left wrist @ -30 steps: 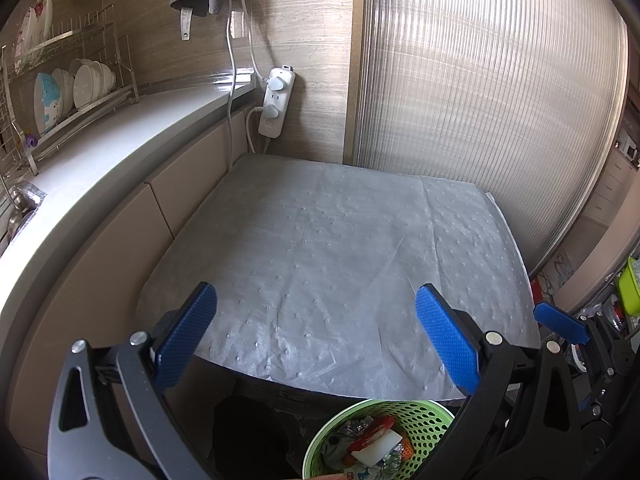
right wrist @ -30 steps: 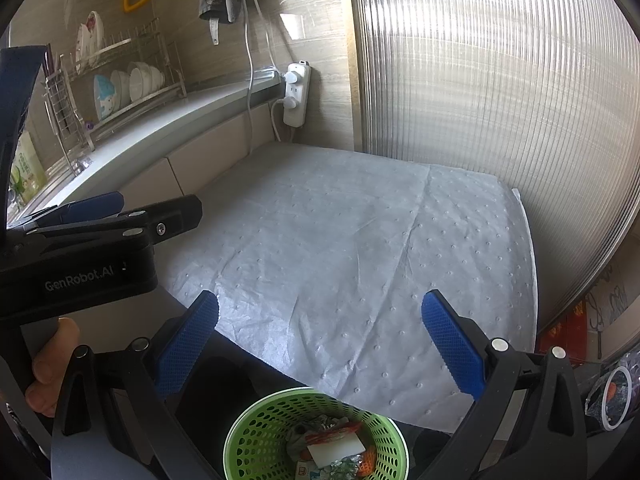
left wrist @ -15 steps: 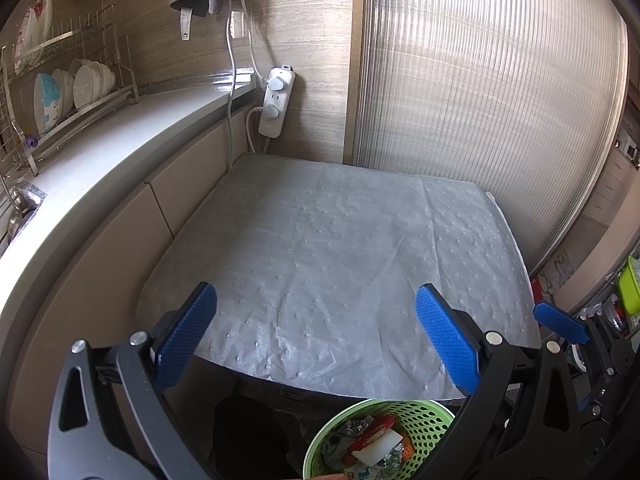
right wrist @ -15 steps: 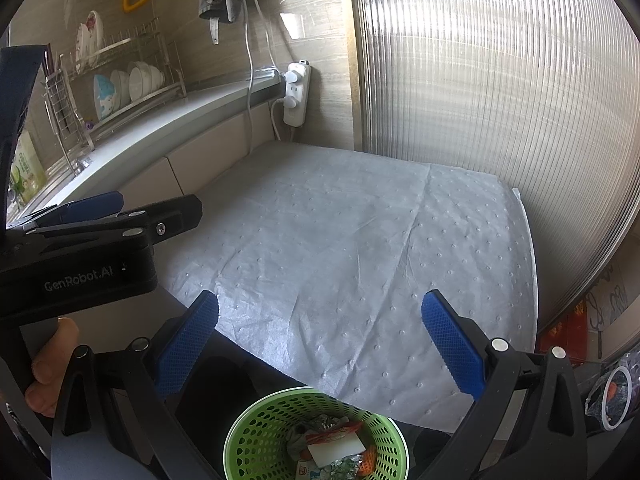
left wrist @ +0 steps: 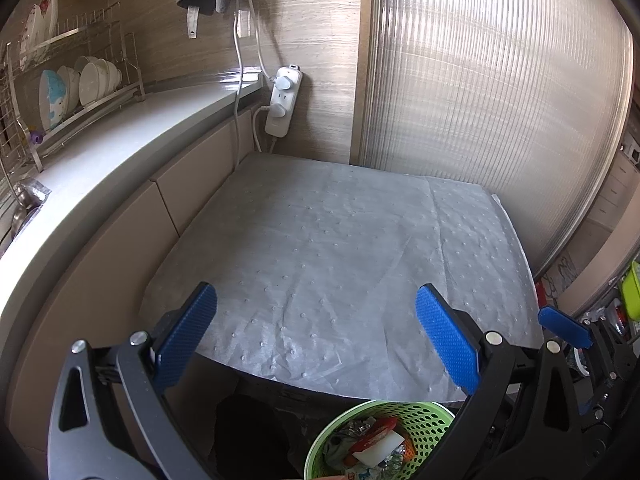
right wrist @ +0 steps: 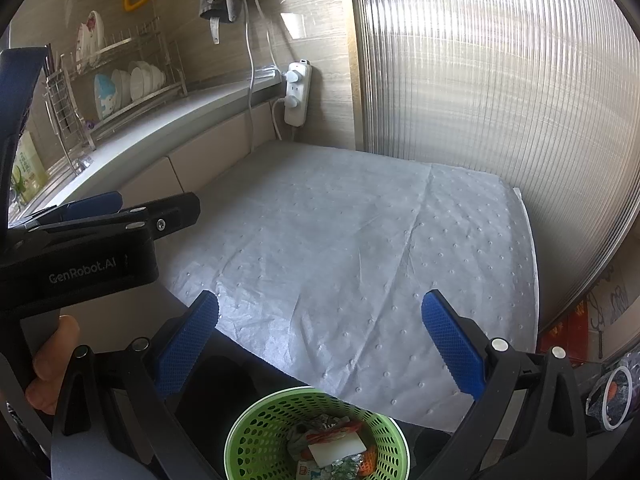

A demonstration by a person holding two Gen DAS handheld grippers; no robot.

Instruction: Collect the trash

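A green perforated basket (left wrist: 424, 412) (right wrist: 260, 428) sits below the table's near edge, holding wrappers, a white block and foil scraps (right wrist: 336, 446). My left gripper (left wrist: 320, 336) hangs open above and behind the basket, nothing between its blue pads. My right gripper (right wrist: 324, 340) is likewise open and empty over the basket. The grey dimpled mat (left wrist: 340, 248) (right wrist: 360, 232) on the table carries no loose trash. In the right wrist view the left gripper's body (right wrist: 80, 248) shows at left, held by a hand (right wrist: 52, 364).
A white counter (left wrist: 92, 168) runs along the left with a dish rack (left wrist: 68, 88) of bowls and plates. A power strip (left wrist: 282, 100) with cables hangs on the back wall. A ribbed translucent panel (left wrist: 492, 100) bounds the right. Clutter (left wrist: 624, 300) lies at far right.
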